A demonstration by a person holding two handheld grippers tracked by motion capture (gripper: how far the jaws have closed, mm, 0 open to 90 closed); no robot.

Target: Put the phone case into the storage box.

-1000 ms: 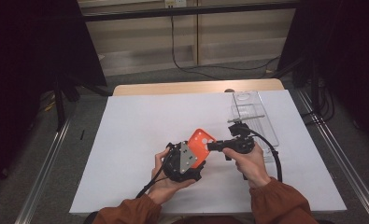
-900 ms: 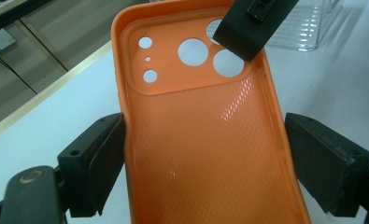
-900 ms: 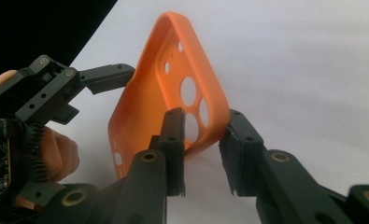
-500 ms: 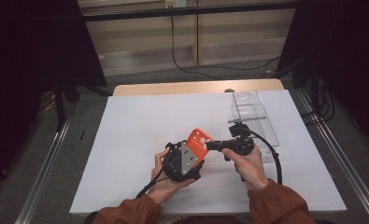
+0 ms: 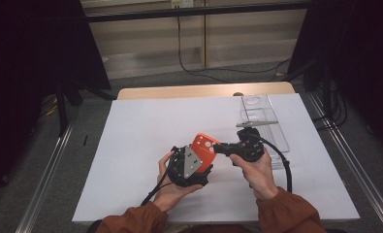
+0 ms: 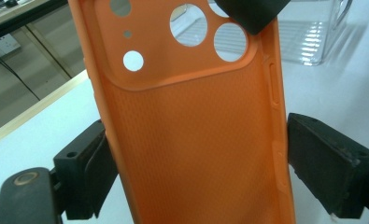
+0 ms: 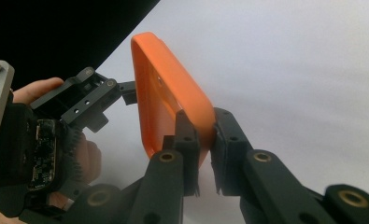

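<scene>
An orange phone case (image 5: 204,147) is held up over the white table cover between both hands. My left gripper (image 5: 202,162) spans its width; in the left gripper view the pads (image 6: 313,158) touch both long edges of the case (image 6: 191,140), and the jaws have just been opening slightly. My right gripper (image 5: 215,148) comes in from the right. Its jaws have just been closing, and in the right gripper view it (image 7: 206,135) pinches the case's wall (image 7: 168,93) near a corner. One of its jaw tips (image 6: 252,14) shows by the camera holes.
A clear plastic tray (image 5: 264,126) lies at the back right of the white cover (image 5: 131,145). The right gripper's black cable (image 5: 288,170) loops beside the right hand. Beyond the wooden far edge (image 5: 179,92) the floor is dark, with cables.
The right gripper's jaws have narrowed onto the case's edge. Both hands and the case have stayed almost in place.
</scene>
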